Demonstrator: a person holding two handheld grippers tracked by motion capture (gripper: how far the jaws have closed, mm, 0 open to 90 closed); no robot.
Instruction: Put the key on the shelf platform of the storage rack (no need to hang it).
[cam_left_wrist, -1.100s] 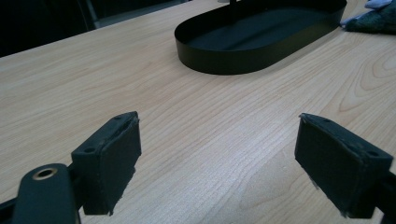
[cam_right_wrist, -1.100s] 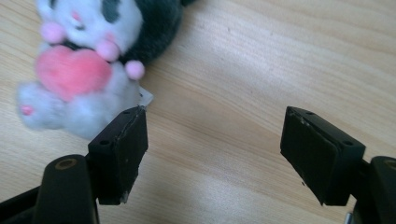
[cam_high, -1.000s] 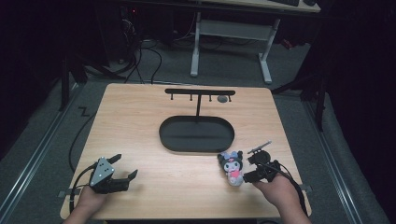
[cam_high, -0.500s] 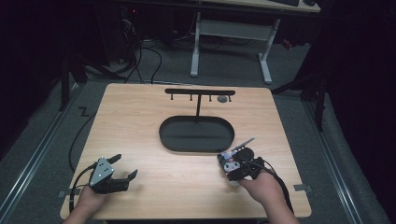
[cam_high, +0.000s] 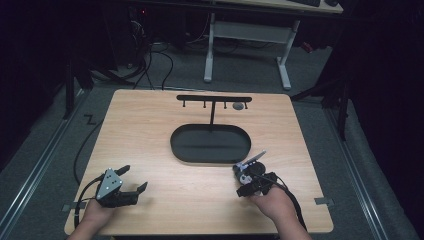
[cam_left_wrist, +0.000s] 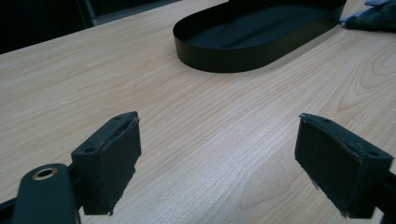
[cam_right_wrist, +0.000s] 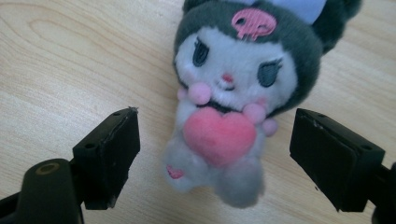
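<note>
**Right gripper poised over the plush doll**

We see our right gripper (cam_right_wrist: 215, 154) with jaws spread wide, straddling a small grey-and-white plush doll with a pink heart (cam_right_wrist: 233, 98) that lies on the light wooden tabletop (cam_high: 150, 130) near its front right corner. Our left gripper (cam_left_wrist: 219, 163) rests near the front left corner, jaws also apart and empty. Mid-table sits a black oval metal tray (cam_high: 210, 144) bearing a black T-shaped hook stand (cam_high: 214, 100).

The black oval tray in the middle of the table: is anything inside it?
The black oval tray looks empty, apart from the post of the black hook stand rising at its far edge. In the left gripper view, the near wall hides part of the tray's floor.
</note>
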